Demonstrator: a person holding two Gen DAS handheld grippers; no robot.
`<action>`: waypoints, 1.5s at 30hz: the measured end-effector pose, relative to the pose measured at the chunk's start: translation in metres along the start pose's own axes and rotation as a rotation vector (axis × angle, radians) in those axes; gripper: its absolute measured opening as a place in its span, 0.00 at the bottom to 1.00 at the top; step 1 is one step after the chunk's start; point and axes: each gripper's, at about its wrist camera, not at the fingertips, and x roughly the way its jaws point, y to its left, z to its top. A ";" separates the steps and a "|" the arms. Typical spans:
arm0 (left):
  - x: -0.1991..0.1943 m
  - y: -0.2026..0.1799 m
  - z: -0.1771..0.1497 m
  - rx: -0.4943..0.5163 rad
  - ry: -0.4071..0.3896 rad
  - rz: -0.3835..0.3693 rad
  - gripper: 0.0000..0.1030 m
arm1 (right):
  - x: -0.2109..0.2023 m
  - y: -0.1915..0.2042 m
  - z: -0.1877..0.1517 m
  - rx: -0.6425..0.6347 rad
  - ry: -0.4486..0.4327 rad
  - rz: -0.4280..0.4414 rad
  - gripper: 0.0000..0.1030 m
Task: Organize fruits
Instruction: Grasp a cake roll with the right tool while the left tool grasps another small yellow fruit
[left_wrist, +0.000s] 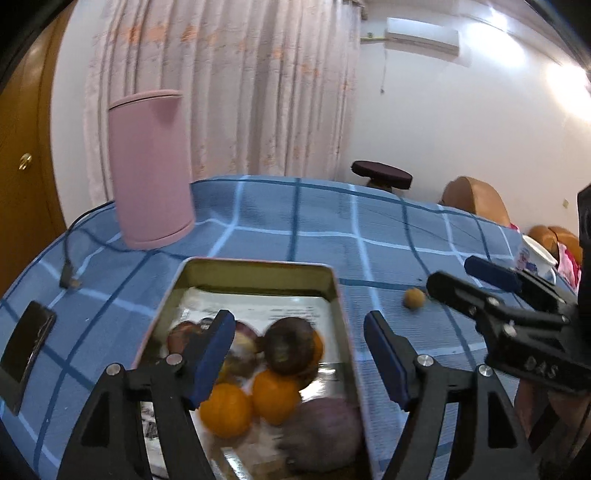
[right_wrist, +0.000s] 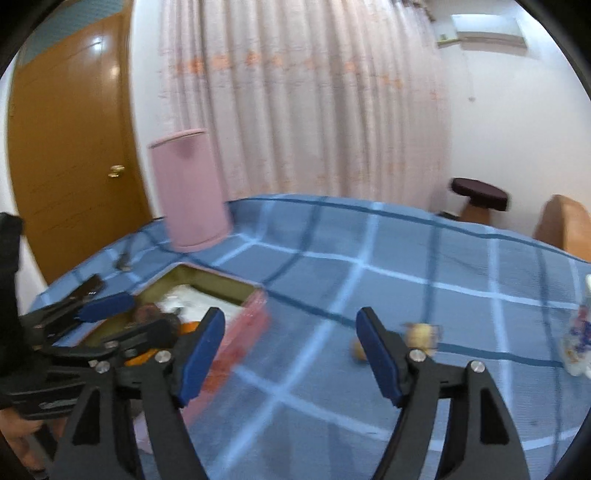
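Right gripper (right_wrist: 291, 354) gapes (empty) near fruit (right_wrist: 423, 334).

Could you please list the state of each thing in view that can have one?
left gripper: open, empty, over the tin
right gripper: open, empty
tin: lidless, holding fruit
oranges: inside the tin
small yellowish fruit: loose on the cloth
pink canister: upright

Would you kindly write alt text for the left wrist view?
The open left gripper hovers over a rectangular tin holding oranges and dark fruits, on a blue checked tablecloth. One small tan fruit lies outside it near the right gripper; a pink canister stands behind.
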 end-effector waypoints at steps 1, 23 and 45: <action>0.001 -0.004 0.001 0.009 0.000 -0.001 0.72 | 0.000 -0.006 0.000 0.013 0.000 -0.017 0.74; 0.021 -0.043 0.011 0.081 0.039 0.005 0.72 | 0.062 -0.074 -0.004 0.133 0.221 -0.230 0.69; 0.065 -0.097 0.016 0.128 0.152 -0.075 0.72 | 0.034 -0.118 -0.020 0.266 0.206 -0.215 0.32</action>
